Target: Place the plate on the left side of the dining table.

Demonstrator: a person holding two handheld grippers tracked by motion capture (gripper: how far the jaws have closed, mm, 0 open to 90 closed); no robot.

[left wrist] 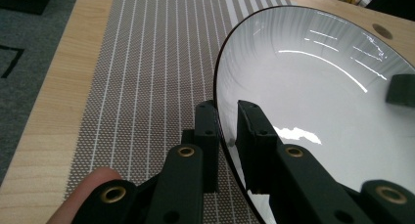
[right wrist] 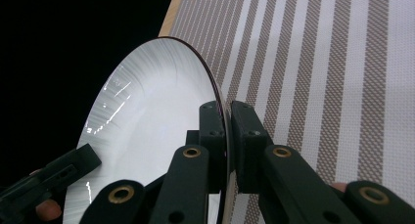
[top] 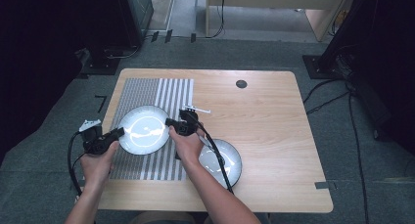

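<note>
A white plate with a dark rim (top: 143,129) hangs over the striped placemat (top: 147,94), held from both sides. My left gripper (top: 117,132) is shut on its left rim; in the left gripper view the plate (left wrist: 323,101) has its edge pinched by the gripper (left wrist: 227,119). My right gripper (top: 172,123) is shut on the opposite rim; in the right gripper view the gripper (right wrist: 227,117) clamps the plate (right wrist: 151,121) edge-on, with the placemat (right wrist: 318,77) behind. The left gripper's jaw also shows at the bottom left of that view.
A second plate with a dark rim (top: 234,158) lies on the wooden table (top: 264,121) to the right, partly under my right forearm. A small dark round hole (top: 241,83) sits near the table's far edge. Cables trail from both grippers.
</note>
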